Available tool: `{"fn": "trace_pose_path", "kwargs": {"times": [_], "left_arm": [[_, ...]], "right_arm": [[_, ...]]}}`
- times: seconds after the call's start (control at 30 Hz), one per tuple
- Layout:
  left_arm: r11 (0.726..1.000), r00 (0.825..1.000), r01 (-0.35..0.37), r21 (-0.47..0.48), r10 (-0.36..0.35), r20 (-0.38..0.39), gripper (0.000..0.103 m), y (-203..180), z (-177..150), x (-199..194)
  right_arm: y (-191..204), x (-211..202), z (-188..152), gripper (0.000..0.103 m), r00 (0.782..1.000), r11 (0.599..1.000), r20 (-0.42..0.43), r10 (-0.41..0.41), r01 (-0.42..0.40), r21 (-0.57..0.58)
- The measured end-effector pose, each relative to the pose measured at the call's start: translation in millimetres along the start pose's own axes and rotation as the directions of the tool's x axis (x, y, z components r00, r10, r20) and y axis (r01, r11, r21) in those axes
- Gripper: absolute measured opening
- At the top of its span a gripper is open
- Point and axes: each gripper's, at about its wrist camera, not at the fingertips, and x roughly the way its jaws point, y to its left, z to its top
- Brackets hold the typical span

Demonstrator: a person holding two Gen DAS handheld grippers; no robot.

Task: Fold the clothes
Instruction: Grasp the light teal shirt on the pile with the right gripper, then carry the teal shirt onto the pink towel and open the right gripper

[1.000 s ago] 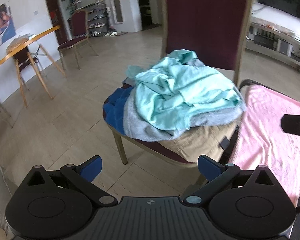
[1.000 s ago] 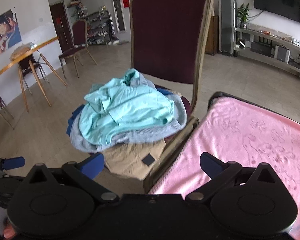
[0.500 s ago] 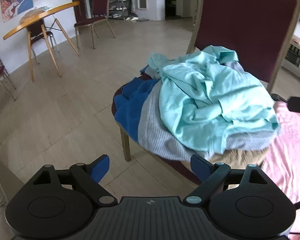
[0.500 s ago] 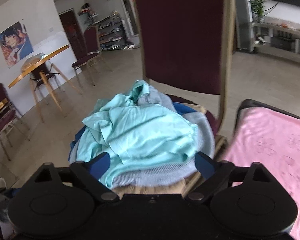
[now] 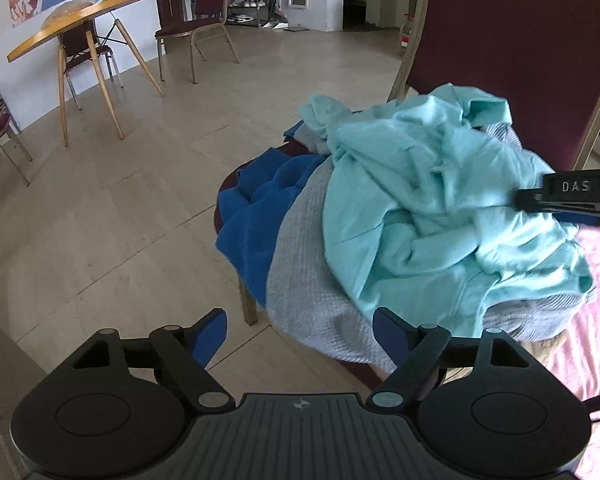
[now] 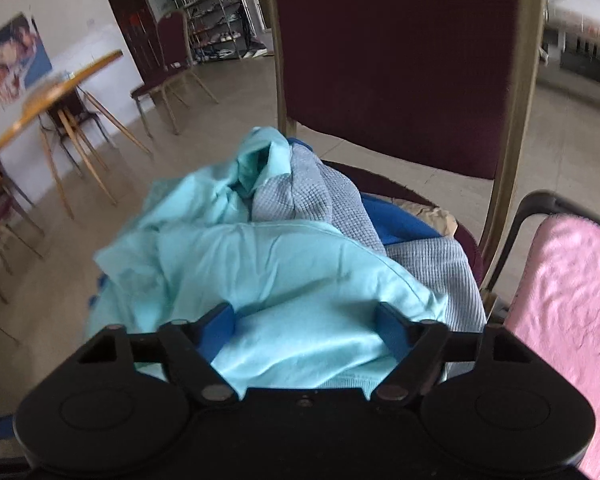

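Observation:
A pile of clothes lies on a maroon chair (image 5: pixel 512 32): a crumpled mint-green garment (image 5: pixel 428 200) on top, a grey knit one (image 5: pixel 312 280) under it, a blue one (image 5: pixel 256 216) at the left. My left gripper (image 5: pixel 300 332) is open, short of the pile's near left edge. My right gripper (image 6: pixel 306 322) is open, its fingers spread over the mint-green garment (image 6: pixel 284 276) and close above it. The right gripper's finger (image 5: pixel 568 196) also shows at the right of the left wrist view, over the pile.
A pink towel (image 6: pixel 576 312) covers a surface right of the chair, with a black frame (image 6: pixel 528 216) at its edge. A wooden table (image 5: pixel 84 12) and other maroon chairs (image 5: pixel 204 24) stand on the tiled floor at the far left.
Both grippers have moved closer to the pile. The right gripper has come over the mint-green garment, which now fills the space between its fingers.

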Motion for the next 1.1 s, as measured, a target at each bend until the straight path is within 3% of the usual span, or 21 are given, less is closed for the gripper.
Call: {"fn": "trace_pose_path", "kwargs": {"times": [0.03, 0.1, 0.23, 0.37, 0.6, 0.73, 0.93, 1.0, 1.1], "left_arm": [[1.000, 1.000, -0.005, 0.004, 0.005, 0.000, 0.080, 1, -1, -1], [1.000, 1.000, -0.014, 0.007, 0.013, 0.014, 0.080, 5, -4, -8], [1.000, 0.998, -0.015, 0.008, 0.015, 0.069, 0.080, 10, -9, -35], [0.999, 0.992, 0.025, 0.021, -0.027, 0.124, 0.082, 6, -14, -71], [0.978, 0.963, 0.149, 0.144, -0.177, 0.206, 0.086, -35, -37, -134], [0.935, 0.937, 0.242, 0.258, -0.295, 0.189, 0.087, -77, -59, -158], [0.824, 0.879, 0.396, 0.405, -0.467, 0.090, 0.088, -149, -102, -179], [0.789, 0.863, 0.434, 0.436, -0.502, 0.050, 0.088, -171, -113, -180], [0.730, 0.834, 0.484, 0.482, -0.552, -0.001, 0.088, -205, -130, -184]], "right_arm": [[5, -4, -1, 0.019, 1.000, 1.000, 0.014, -0.010, 0.010, -0.003], [11, -20, -2, 0.007, 0.998, 1.000, 0.065, -0.022, 0.020, 0.024], [13, -86, 3, 0.004, 0.979, 0.995, 0.197, 0.051, -0.066, 0.070], [10, -172, 11, 0.004, 0.935, 0.980, 0.337, 0.113, -0.161, 0.117], [-35, -328, -10, 0.004, 0.839, 0.967, 0.543, -0.014, -0.127, 0.220], [-73, -406, -44, 0.004, 0.779, 0.952, 0.608, -0.155, -0.048, 0.304], [-119, -494, -102, 0.004, 0.668, 0.895, 0.626, -0.402, 0.145, 0.421], [-135, -506, -116, 0.004, 0.648, 0.865, 0.595, -0.475, 0.220, 0.452], [-149, -507, -132, 0.004, 0.640, 0.826, 0.541, -0.545, 0.302, 0.475]]}}
